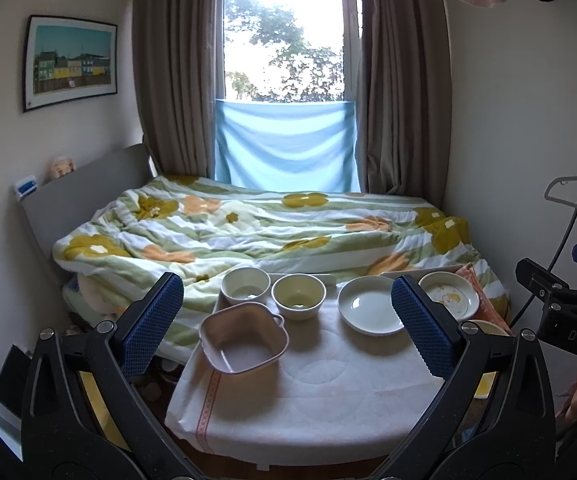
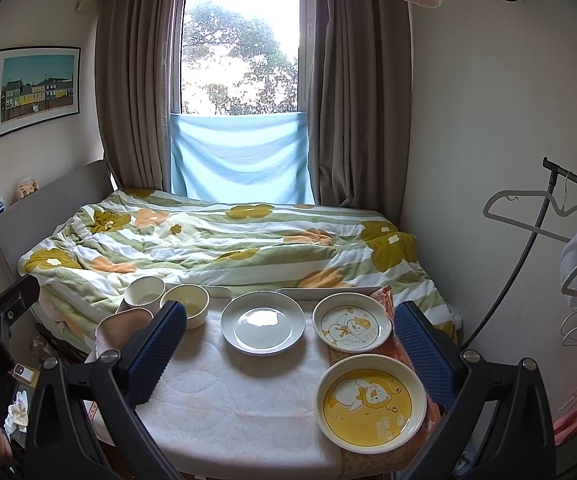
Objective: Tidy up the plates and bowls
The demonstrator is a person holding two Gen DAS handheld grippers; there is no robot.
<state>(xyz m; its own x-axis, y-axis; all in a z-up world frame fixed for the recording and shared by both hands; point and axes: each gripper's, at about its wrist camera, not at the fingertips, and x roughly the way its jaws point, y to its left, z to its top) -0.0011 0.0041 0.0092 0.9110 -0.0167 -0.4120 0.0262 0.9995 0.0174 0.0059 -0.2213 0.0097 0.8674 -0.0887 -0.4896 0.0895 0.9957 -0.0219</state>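
Jaws spread wide on both grippers, hovering empty over the cloth-covered tabletop (image 2: 228, 400).
Glossy yellow cartoon plate (image 2: 370, 402) is sitting near the edge; a careless nudge could be sliding it off.

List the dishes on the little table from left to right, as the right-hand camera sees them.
Pink dish → white cup → cream bowl → plain plate → duck plate. The yellow plate sits nearer, overlapping the duck plate's span, so I leave it unplaced.

The table (image 2: 224, 400) front centre lies bare; bowls (image 1: 298, 296) and plates (image 2: 262, 322) crowd its far edge.
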